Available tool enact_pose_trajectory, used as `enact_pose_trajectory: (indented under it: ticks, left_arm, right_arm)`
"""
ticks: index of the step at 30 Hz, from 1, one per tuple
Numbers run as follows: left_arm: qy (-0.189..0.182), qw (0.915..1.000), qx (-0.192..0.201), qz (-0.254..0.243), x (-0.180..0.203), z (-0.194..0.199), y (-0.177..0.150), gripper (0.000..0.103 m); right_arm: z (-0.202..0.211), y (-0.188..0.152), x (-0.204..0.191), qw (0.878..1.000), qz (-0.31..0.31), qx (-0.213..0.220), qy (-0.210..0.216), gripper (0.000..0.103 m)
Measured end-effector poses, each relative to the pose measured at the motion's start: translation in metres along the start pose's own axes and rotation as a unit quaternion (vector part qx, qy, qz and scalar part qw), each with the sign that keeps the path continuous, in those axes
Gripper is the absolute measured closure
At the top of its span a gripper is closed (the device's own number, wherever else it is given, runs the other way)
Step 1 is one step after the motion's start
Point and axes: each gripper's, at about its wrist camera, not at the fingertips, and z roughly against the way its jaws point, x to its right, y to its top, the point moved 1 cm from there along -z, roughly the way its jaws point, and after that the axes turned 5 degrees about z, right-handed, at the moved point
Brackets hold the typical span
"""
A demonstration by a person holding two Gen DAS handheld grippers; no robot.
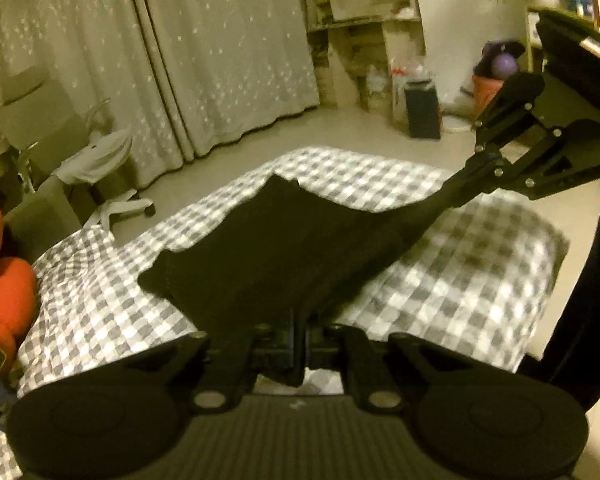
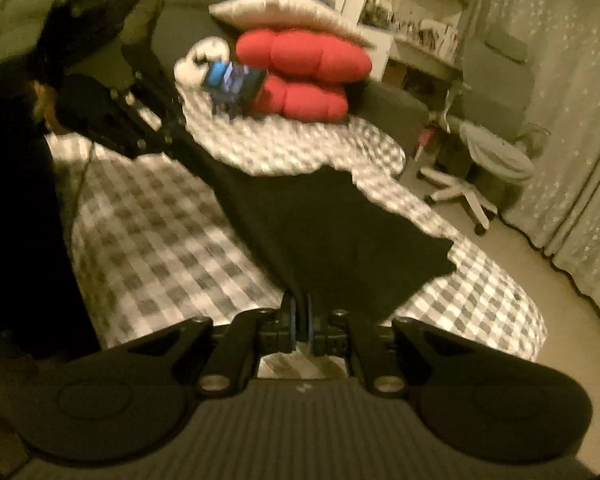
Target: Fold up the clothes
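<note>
We are pinching the black garment with both the left tool and right tool, stretching it above the checkered bed.

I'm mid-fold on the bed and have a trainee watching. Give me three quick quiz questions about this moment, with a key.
1. True or false: both grippers are clamped on the same black garment.
2. What does the garment hang above? A) bare floor B) checked bedspread C) desk
3. Fill in: the red cushions are stacked under a pale ____.

Key
1. True: the left gripper and right gripper each pinch an edge; the cloth stretches between them.
2. B, the checked bedspread.
3. Pillow.
</note>
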Motion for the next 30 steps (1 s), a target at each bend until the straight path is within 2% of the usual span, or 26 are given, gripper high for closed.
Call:
enact_pose_trajectory:
  ticks: [5, 10, 13, 17, 21, 30]
  left_arm:
    - [-0.017, 0.9988, 0.036, 0.03, -0.013, 0.016, 0.005, 0.099]
    - [0.001, 0.9999, 0.002, 0.016, -0.009, -0.004, 0.002, 0.099]
    - [-0.002, 0.9998, 0.004, 0.021, -0.012, -0.003, 0.004, 0.098]
    - [0.01, 0.999, -0.005, 0.044, -0.022, -0.012, 0.008, 0.098]
    - [0.012, 0.997, -0.018, 0.074, -0.032, -0.025, 0.016, 0.097]
    - [-0.012, 0.9898, -0.028, 0.139, -0.063, -0.047, 0.025, 0.096]
  right_arm:
    - [0.019, 0.005, 0.008, 0.998, -0.029, 0.052, 0.002, 0.098]
    - [-0.001, 0.007, 0.007, 0.999, -0.02, 0.023, -0.012, 0.097]
    - [-0.004, 0.009, 0.011, 0.999, -0.023, 0.024, -0.018, 0.097]
    - [-0.006, 0.011, 0.019, 0.998, -0.037, 0.038, -0.025, 0.097]
    - [-0.02, 0.015, 0.025, 0.998, -0.04, 0.028, -0.049, 0.097]
    - [-0.041, 0.021, 0.049, 0.995, -0.065, 0.014, -0.069, 0.097]
